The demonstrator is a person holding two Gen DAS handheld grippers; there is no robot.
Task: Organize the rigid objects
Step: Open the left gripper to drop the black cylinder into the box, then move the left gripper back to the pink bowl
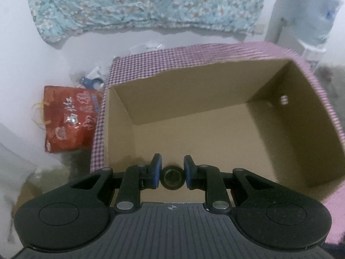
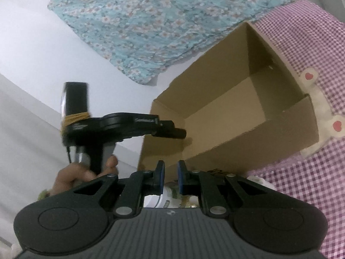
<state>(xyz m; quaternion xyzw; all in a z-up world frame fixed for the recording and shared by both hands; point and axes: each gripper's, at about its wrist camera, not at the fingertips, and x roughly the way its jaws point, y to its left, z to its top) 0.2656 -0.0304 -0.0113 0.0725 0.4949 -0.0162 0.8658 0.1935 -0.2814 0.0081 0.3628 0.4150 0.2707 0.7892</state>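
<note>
Left wrist view: left gripper (image 1: 172, 173) hangs over the near edge of an open cardboard box (image 1: 120, 116).
Left tongs: narrow, clamped on a small black cylinder (image 1: 172, 176); blue pads press its two sides.
Held item, look: short, round, dark and glossy, its circular end face turned to the camera; finer detail too blurred to name.
Held item, place: between the left fingertips, above the box floor close to the near wall.
Box, look: plain brown card inside, pink-and-white gingham covering outside, a small cut-out in the right wall; nothing lies on the floor that shows.
Beside box, left: red printed gift bag (image 1: 70, 116) with yellow cord handles, lying flat; behind it a blue-and-white object (image 1: 91, 82), unclear.
Background: teal floral cloth (image 1: 146, 2) across the top, on a white surface.
Right wrist view: right gripper (image 2: 170, 178) sits low beside the box's outer wall.
Right tongs: narrow; a white printed item (image 2: 170, 198) shows below the fingers, and whether the pads grip it cannot be told.
Also seen: the person's hand (image 2: 84, 174) on the left gripper's handle.
</note>
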